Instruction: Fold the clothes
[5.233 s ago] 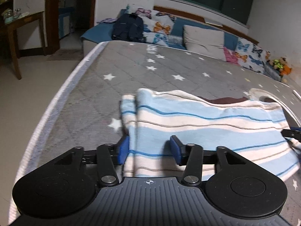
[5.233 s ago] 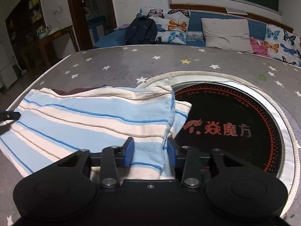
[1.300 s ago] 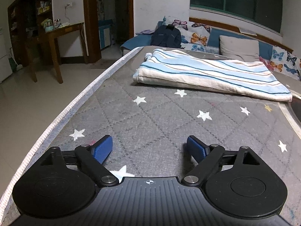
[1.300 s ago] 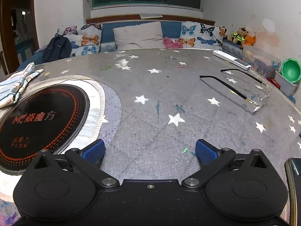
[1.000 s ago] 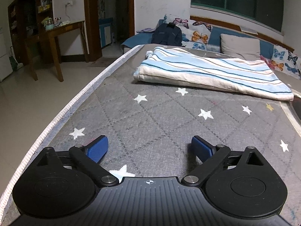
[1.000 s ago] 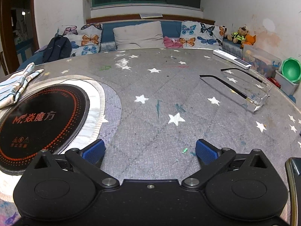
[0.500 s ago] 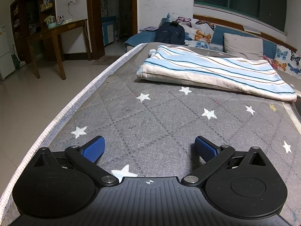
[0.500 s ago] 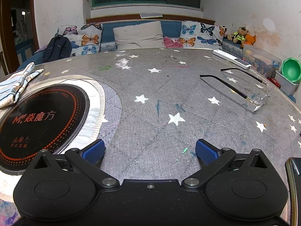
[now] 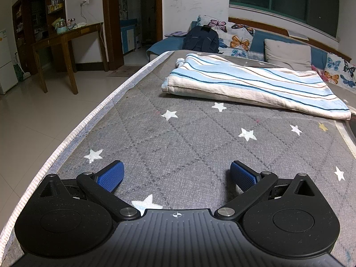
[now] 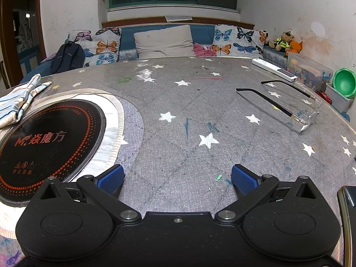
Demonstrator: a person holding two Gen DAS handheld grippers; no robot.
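Observation:
A folded garment with blue, white and cream stripes (image 9: 251, 86) lies flat on the grey star-patterned table (image 9: 189, 140), well ahead of my left gripper (image 9: 176, 175). That gripper is open and empty, low over the table near its front left edge. My right gripper (image 10: 178, 178) is open and empty, low over the table to the right of the round black cooktop (image 10: 44, 142). One end of the striped garment (image 10: 17, 102) shows at the far left of the right wrist view.
A clear plastic holder with black rods (image 10: 296, 109) and a white remote (image 10: 273, 70) lie on the table's right side. A dark object's edge (image 10: 349, 211) sits by my right gripper. A sofa with cushions and a backpack (image 9: 202, 40) stands behind. The table's left edge (image 9: 89, 124) drops to tiled floor.
Both grippers let go of the garment and pulled back from it. In the last second the left gripper's jaws opened a little wider; the right gripper has stayed still.

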